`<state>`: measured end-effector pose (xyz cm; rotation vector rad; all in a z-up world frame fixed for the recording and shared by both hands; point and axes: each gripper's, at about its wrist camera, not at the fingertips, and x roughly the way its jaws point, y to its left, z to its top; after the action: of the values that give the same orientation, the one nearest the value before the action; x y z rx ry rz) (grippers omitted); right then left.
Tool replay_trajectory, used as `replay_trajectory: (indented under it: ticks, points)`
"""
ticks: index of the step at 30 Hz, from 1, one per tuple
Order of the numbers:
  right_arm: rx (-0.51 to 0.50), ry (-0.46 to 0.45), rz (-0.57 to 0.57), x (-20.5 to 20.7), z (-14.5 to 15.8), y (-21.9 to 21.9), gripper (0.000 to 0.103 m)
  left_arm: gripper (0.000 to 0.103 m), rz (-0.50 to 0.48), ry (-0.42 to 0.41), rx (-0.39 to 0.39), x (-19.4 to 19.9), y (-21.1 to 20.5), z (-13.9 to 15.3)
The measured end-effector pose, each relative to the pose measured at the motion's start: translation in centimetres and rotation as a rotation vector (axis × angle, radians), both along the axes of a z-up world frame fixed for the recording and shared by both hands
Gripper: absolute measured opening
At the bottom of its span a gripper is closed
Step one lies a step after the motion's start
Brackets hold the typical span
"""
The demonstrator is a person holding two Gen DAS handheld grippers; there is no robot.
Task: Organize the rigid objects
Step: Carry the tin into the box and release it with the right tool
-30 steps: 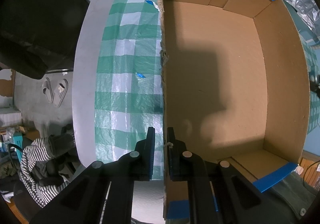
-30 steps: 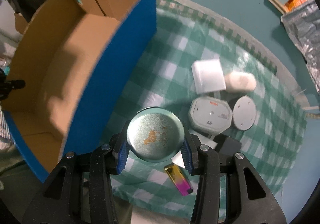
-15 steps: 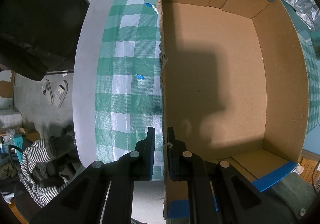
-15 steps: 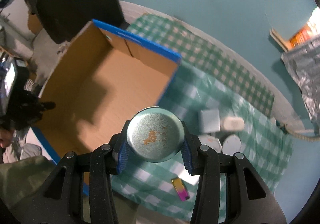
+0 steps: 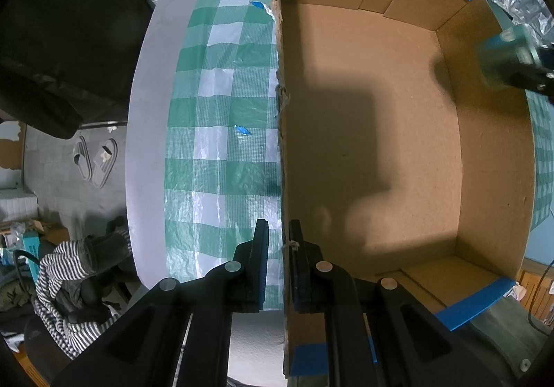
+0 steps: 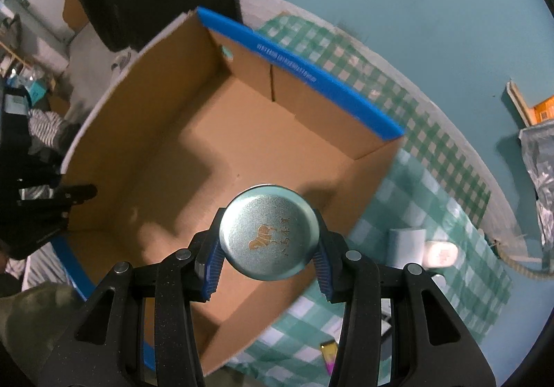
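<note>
Right gripper [image 6: 269, 257]: both blue ribbed pads are pressed against opposite sides of a round teal tin [image 6: 269, 232], lid facing the camera, gold emblem and characters on top. The jaws stand about a tin's width apart, closed on its rim wall. The tin hangs above the near-right part of the cardboard box [image 6: 194, 151], just inside its near wall; it is not touching the floor of the box.

Left gripper [image 5: 278, 260]: the fingers are nearly together, with the box's left wall edge standing in the narrow gap between them. Whether the pads actually pinch the cardboard I cannot tell; judged as steadying the box. From this view the tin [image 5: 498, 61] appears blurred at the far right rim.

Handling, judged: the tin looks like thin metal, rigid and light, with a smooth painted side wall that could slip against the pads if tilted. The across-the-diameter hold on the side wall is the sensible one; the lid seam should not be squeezed. A short drop probably only makes noise or a dent.

Farther off: box interior bare, blue trim on rim. Beyond it, on the green checked tablecloth [image 6: 432, 179], lie a pale square block [image 6: 405, 245] and, just beside it, a white rounded piece [image 6: 440, 254]. An iridescent lighter [image 6: 330, 357] lies at the cloth's near edge. These are not yet boxed.
</note>
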<state>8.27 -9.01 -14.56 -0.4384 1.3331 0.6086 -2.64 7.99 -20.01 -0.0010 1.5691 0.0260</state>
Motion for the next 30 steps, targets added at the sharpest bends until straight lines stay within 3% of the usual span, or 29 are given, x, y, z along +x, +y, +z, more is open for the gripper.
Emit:
replay_trajectory:
  ticks: [8, 21, 30]
  points:
    - [-0.050, 0.024, 0.008, 0.2, -3.0, 0.9, 0.044, 0.011, -0.003, 0.002, 0.004, 0.0, -0.1, -0.1]
    - [-0.069, 0.030, 0.003, 0.3, -4.4, 0.9, 0.045, 0.011, -0.001, 0.004, 0.002, -0.1, -0.1, 0.0]
    - [-0.024, 0.007, -0.016, 0.1, -2.7, 0.3, 0.062, 0.011, -0.005, 0.004, 0.005, -0.1, -0.1, 0.0]
